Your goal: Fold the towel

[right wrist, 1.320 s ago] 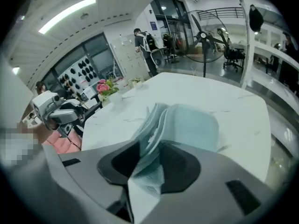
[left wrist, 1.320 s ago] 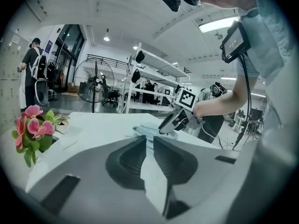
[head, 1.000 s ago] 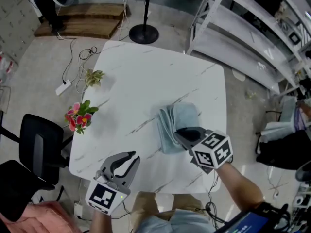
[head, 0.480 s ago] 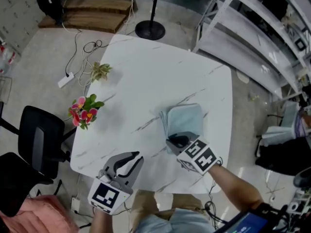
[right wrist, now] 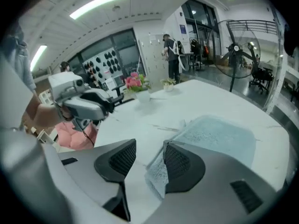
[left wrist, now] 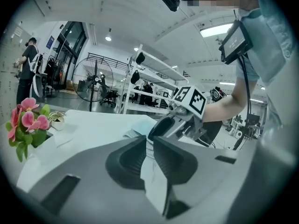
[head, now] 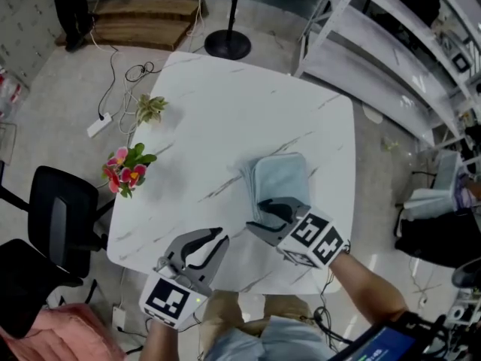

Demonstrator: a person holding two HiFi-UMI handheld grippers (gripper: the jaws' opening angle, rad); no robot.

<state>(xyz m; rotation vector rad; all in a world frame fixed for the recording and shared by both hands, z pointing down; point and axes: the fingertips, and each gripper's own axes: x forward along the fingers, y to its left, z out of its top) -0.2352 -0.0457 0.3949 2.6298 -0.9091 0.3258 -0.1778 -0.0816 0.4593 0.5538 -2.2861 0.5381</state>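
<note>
A pale blue towel [head: 279, 180] lies folded on the white marble table [head: 218, 119], right of centre. My right gripper [head: 267, 213] sits at the towel's near edge. Its jaws have just been opening and now stand apart. In the right gripper view a limp towel corner [right wrist: 158, 171] rests against one pad of my right gripper [right wrist: 149, 146], unpinched. My left gripper [head: 217, 238] hovers over the table's near edge, left of the towel. Seen in its own view, my left gripper [left wrist: 149, 139] has jaws nearly touching and nothing between them. That view also shows the towel [left wrist: 139, 125] behind them.
A pot of pink flowers [head: 124, 170] and a small green plant [head: 150, 108] stand along the table's left side. A black chair [head: 54, 218] is left of the table. A fan stand's base [head: 228, 44] and white shelving [head: 391, 51] lie beyond.
My right gripper has slid left along the towel's near edge and its jaws have opened, letting go of the cloth. The left gripper has stayed put.
</note>
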